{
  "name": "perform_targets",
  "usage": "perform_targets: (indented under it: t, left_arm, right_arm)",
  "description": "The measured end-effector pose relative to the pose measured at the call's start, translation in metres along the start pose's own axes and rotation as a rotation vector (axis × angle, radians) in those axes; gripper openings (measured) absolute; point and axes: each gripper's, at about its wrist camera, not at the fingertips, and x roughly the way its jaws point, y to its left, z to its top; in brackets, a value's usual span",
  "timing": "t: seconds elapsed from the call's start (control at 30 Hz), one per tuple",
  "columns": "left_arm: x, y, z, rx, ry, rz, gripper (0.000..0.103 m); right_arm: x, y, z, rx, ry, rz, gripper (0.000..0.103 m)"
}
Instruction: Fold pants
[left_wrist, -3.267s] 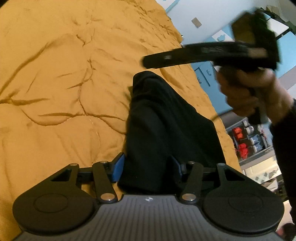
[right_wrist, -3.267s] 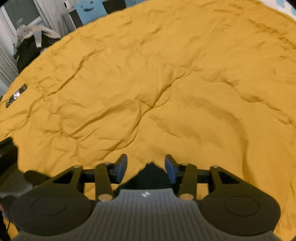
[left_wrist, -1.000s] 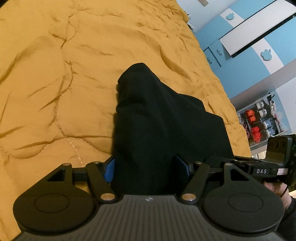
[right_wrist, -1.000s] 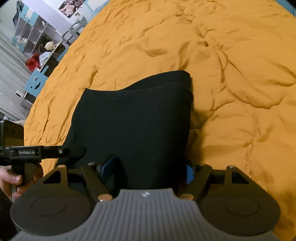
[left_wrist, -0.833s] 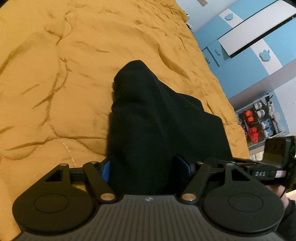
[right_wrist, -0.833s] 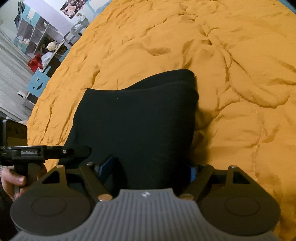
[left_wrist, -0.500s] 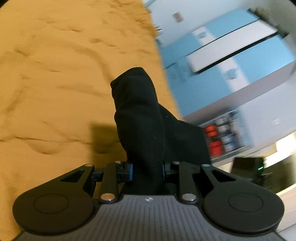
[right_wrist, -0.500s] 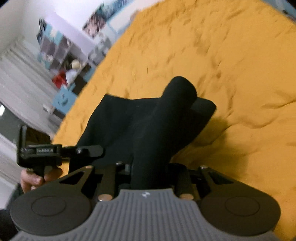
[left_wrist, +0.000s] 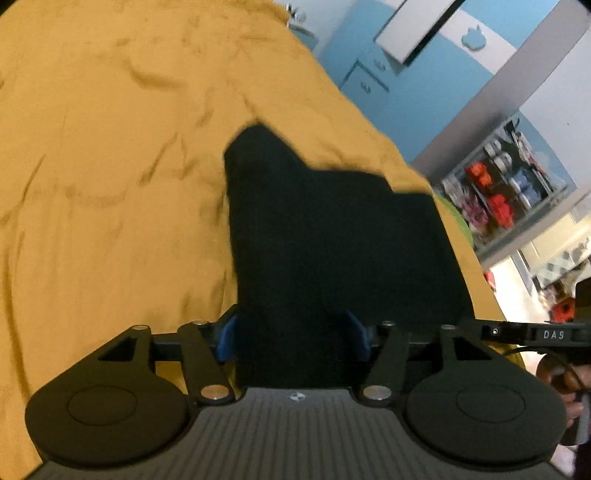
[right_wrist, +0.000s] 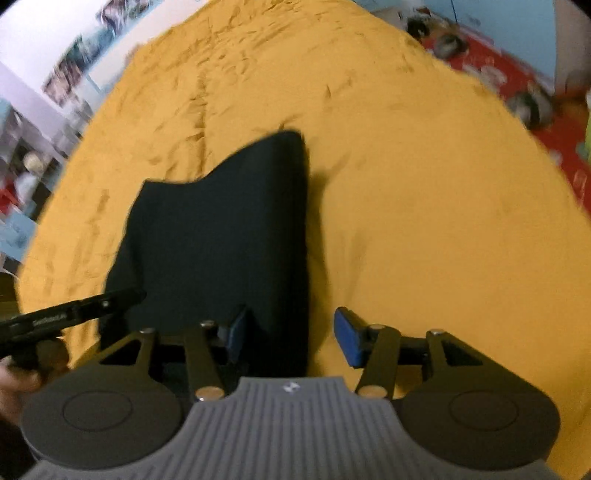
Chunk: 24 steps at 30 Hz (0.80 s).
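Left gripper (left_wrist: 293, 334): jaws wide, black pants (left_wrist: 332, 240) running between them, no squeeze visible. Right gripper (right_wrist: 290, 332): jaws wide, near pants edge partly between them, right pad (right_wrist: 347, 338) clear over bedspread (right_wrist: 424, 221). Pants lie straight ahead of both, long axis running away from grippers, stepped far edge. Right arm at pants' right edge, left at left. Pants: matte, soft, thick folded stack, near bed's side edge. Bedspread: mustard, quilted, wrinkled.
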Motion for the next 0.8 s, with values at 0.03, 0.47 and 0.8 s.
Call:
perform_targets:
  t: [0.03, 0.47, 0.8]
  left_arm:
    - [-0.002, 0.002, -0.008, 0.013, 0.02, 0.007, 0.072]
    - [-0.094, -0.047, -0.051, 0.189, -0.001, 0.23, 0.082]
    - [-0.144, -0.09, -0.059, 0.293, -0.104, 0.314, 0.09]
  right_arm:
    - [-0.007, 0.002, -0.012, -0.013, -0.005, -0.02, 0.046]
    - [-0.107, 0.127, -0.107, -0.098, -0.346, -0.316, 0.082]
    - [-0.125, 0.217, -0.138, -0.02, -0.406, -0.451, 0.082]
